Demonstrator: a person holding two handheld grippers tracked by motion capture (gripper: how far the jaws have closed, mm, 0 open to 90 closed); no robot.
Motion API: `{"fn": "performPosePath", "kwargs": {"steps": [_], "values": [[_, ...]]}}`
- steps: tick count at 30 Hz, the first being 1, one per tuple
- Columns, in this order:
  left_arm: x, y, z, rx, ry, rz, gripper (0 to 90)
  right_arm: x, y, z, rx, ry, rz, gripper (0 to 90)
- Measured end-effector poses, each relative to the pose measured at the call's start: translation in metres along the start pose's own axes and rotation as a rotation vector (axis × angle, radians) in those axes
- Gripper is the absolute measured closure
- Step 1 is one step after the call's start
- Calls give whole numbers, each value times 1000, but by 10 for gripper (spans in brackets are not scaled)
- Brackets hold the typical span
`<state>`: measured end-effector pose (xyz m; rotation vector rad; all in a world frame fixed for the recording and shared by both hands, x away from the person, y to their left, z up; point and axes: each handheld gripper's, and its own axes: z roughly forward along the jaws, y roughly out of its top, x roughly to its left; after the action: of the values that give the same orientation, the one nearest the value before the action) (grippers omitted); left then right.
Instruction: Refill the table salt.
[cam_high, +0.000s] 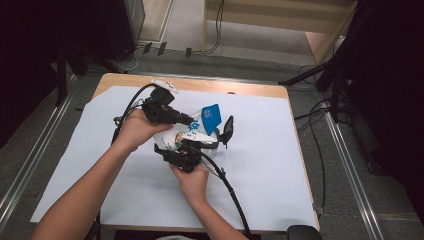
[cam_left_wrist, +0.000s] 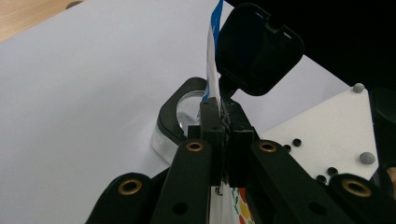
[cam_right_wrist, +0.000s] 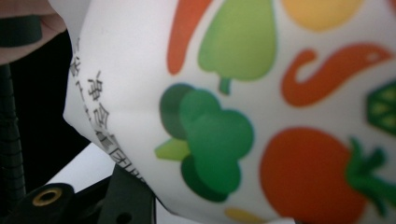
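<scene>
Tabletop of pale wood (cam_high: 240, 89) across the middle of the high view, covered by a large white paper sheet (cam_high: 260, 165). At frame centre, lifted above the sheet, a white plastic pouch printed with vegetables and tipped with a blue corner (cam_high: 209, 117). Left gripper (cam_left_wrist: 223, 109) pressed together on the pouch's thin blue-and-white edge. Right gripper (cam_high: 189, 146) close against the printed belly from below; cannot tell whether its pads press.

Just below the pinched edge in the left gripper view, a clear round jar with a black rim (cam_left_wrist: 187, 109), its black flip lid (cam_left_wrist: 257, 49) standing open.

Likely step: emptying the pouch into the jar. Keep the pinch firm, bring the mouth over the rim, tilt slowly, avoid knocking the lid.
</scene>
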<state>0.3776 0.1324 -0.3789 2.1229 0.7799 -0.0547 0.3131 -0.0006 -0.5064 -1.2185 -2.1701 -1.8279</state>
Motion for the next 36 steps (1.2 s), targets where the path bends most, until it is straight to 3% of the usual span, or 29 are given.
{"fn": "performPosePath", "kwargs": {"steps": [17, 28, 36], "values": [[-1, 0, 0, 9, -7, 4, 843, -1, 2, -2, -7, 1, 1, 592], [-1, 2, 0, 10, 3, -2, 866, -1, 4, -3, -19, 26, 15, 590], [-3, 3, 1, 10, 11, 8, 888, 0, 5, -4, -6, 14, -15, 566]]}}
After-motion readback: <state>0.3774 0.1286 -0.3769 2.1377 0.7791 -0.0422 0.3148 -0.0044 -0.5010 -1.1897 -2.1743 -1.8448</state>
